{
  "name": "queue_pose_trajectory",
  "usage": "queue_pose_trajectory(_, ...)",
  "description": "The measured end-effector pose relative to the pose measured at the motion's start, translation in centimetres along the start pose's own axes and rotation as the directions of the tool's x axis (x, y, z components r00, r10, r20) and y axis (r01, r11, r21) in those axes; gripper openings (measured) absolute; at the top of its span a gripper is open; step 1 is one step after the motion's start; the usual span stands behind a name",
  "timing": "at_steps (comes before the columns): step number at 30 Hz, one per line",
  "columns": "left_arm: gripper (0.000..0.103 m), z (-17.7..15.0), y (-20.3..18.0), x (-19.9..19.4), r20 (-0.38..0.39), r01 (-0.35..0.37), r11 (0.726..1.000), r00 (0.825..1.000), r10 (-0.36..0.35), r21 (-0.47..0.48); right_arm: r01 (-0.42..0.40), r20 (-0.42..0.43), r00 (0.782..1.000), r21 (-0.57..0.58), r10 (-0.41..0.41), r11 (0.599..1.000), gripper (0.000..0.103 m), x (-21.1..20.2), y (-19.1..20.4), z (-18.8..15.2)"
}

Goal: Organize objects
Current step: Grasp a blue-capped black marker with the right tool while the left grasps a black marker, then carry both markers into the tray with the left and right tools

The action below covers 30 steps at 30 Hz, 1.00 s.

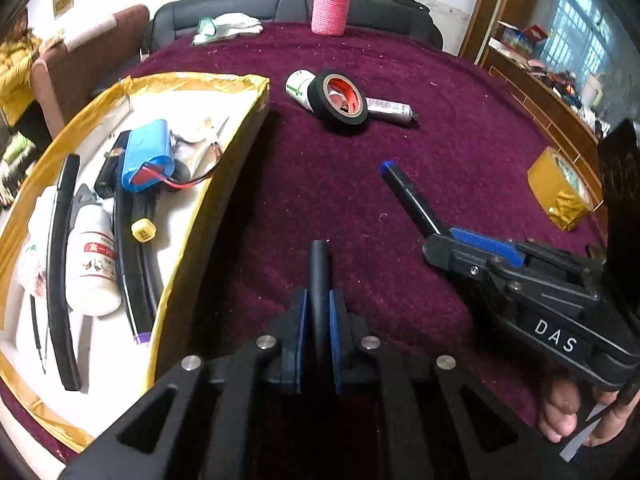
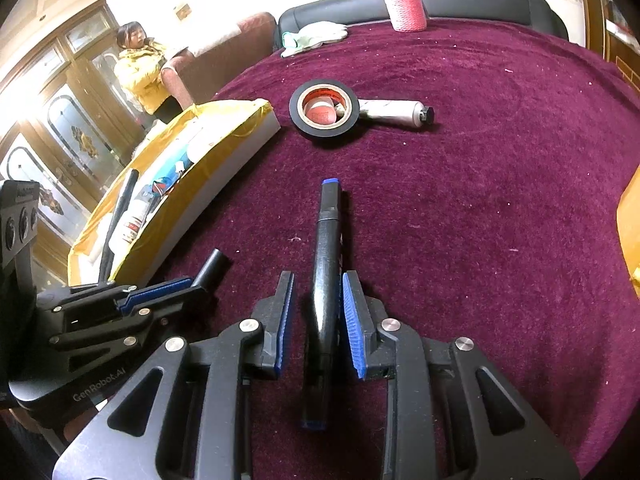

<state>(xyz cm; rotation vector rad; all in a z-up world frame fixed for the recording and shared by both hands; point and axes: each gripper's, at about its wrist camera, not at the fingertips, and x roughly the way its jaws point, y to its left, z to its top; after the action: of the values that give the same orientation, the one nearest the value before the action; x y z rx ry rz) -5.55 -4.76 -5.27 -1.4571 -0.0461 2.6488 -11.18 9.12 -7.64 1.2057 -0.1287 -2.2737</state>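
My left gripper [image 1: 319,300] is shut on a short black tube [image 1: 319,276], held above the maroon cloth beside the box; it also shows in the right wrist view [image 2: 192,282]. My right gripper [image 2: 318,292] is open, its blue pads on either side of a black marker with blue ends [image 2: 326,264] that lies on the cloth. In the left wrist view the right gripper [image 1: 476,246] sits at the marker [image 1: 408,196]. A white box with yellow taped rim [image 1: 224,148] holds a blue battery pack [image 1: 150,154], a white bottle [image 1: 94,264] and black strips.
A black tape roll [image 1: 342,100] leans on a white bottle [image 1: 300,86] with a silver tube [image 1: 390,108] behind it. A yellow tape roll [image 1: 558,188] lies at the right edge. A pink knitted flask [image 1: 330,2] and white gloves [image 1: 228,26] stand at the back.
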Motion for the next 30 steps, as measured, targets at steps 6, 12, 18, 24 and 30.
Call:
queue_pose_trajectory(6,0.008,-0.8,0.4,-0.7,0.014,0.052,0.998,0.999,-0.052,-0.034,0.015,0.003,1.000,0.016,-0.015,1.000,0.016,-0.1,-0.3,0.0)
queue_pose_trajectory(12,0.008,-2.0,0.8,-1.9,0.020,0.104,0.992,0.994,-0.103,-0.069,0.025,0.009,1.000,0.007,-0.025,1.000,0.015,-0.2,0.0,-0.2)
queue_pose_trajectory(18,0.008,-2.4,1.7,-3.6,0.055,0.138,0.985,0.990,-0.133,-0.101,0.005,0.049,0.999,0.008,-0.005,1.000,0.015,-1.2,0.5,-0.5)
queue_pose_trajectory(24,0.008,-2.3,3.5,-5.6,0.100,0.159,0.978,0.984,-0.146,-0.138,-0.064,0.071,0.995,-0.004,0.064,0.998,0.015,-2.3,3.4,0.0)
queue_pose_trajectory(30,0.008,-2.1,6.1,-7.8,0.159,0.175,0.967,0.976,-0.146,-0.184,-0.114,0.093,0.989,-0.059,0.119,0.992,0.015,-3.1,7.0,1.3)
